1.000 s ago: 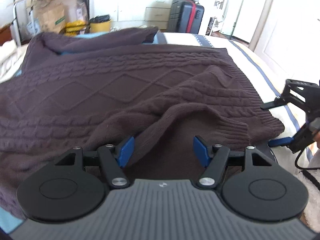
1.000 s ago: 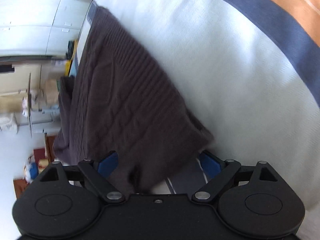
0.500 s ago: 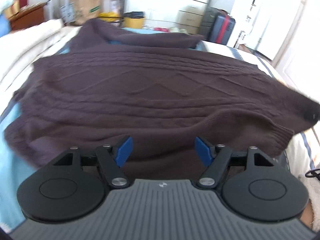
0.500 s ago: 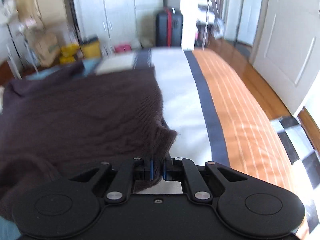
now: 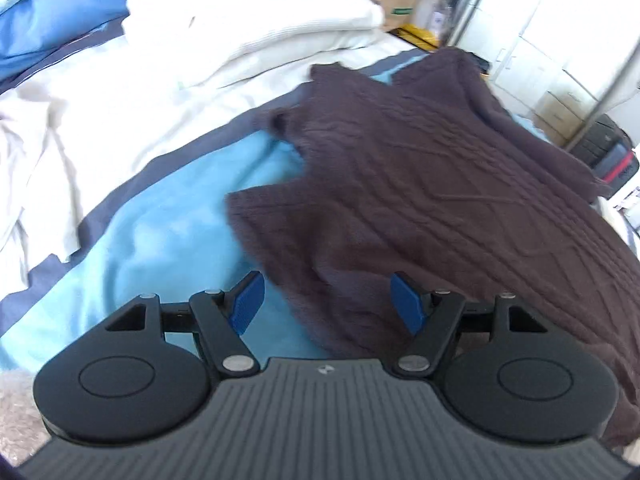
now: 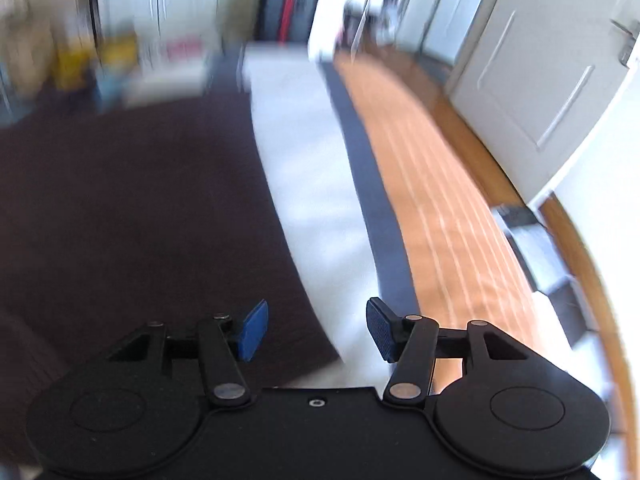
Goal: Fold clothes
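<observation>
Brown cable-knit sweater (image 5: 440, 200) spread over light blue blanket (image 5: 168, 248) on striped bed (image 6: 320, 200), near hem cut off. Left gripper (image 5: 328, 304) spread, empty. Right gripper (image 6: 316, 332) just reopened, holding nothing; background blurred.

In the left wrist view the sweater (image 5: 460, 208) lies on the bed (image 5: 132, 100) across the centre and right of the frame, partly over a blanket (image 5: 168, 248) at lower left. A heap of bedding (image 5: 256, 28) sits at upper left, behind both. In the right wrist view the sweater (image 6: 132, 208) fills the left half, with bare bed (image 6: 316, 184) to its right.
</observation>
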